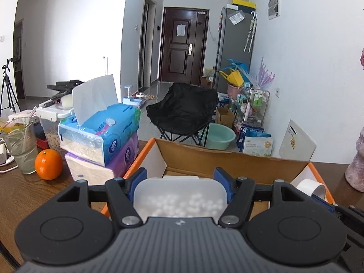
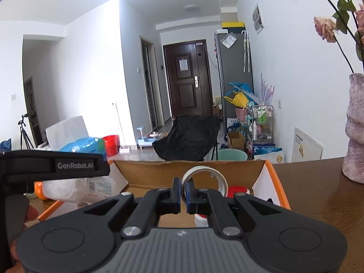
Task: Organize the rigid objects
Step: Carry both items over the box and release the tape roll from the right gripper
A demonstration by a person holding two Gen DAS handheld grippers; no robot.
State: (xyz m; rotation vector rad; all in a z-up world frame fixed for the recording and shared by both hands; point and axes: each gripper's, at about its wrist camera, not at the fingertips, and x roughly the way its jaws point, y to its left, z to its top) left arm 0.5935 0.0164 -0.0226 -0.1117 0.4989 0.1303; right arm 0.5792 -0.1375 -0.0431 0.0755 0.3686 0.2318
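Both wrist views closely overlook one cardboard box [image 1: 227, 157].

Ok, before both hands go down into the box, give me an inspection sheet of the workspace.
Surface: dark wooden table; open cardboard box with orange edges on it.
Job's things: translucent container of white balls; tape roll.
Clutter: orange, glass, two stacked tissue packs, vase.
Grippers: left gripper clamps the container over the box; right gripper is shut on the tape roll's rim.
Cables: white cable at the table's left edge.
Surroundings: black folding chair, green basin, floor clutter beside a fridge.
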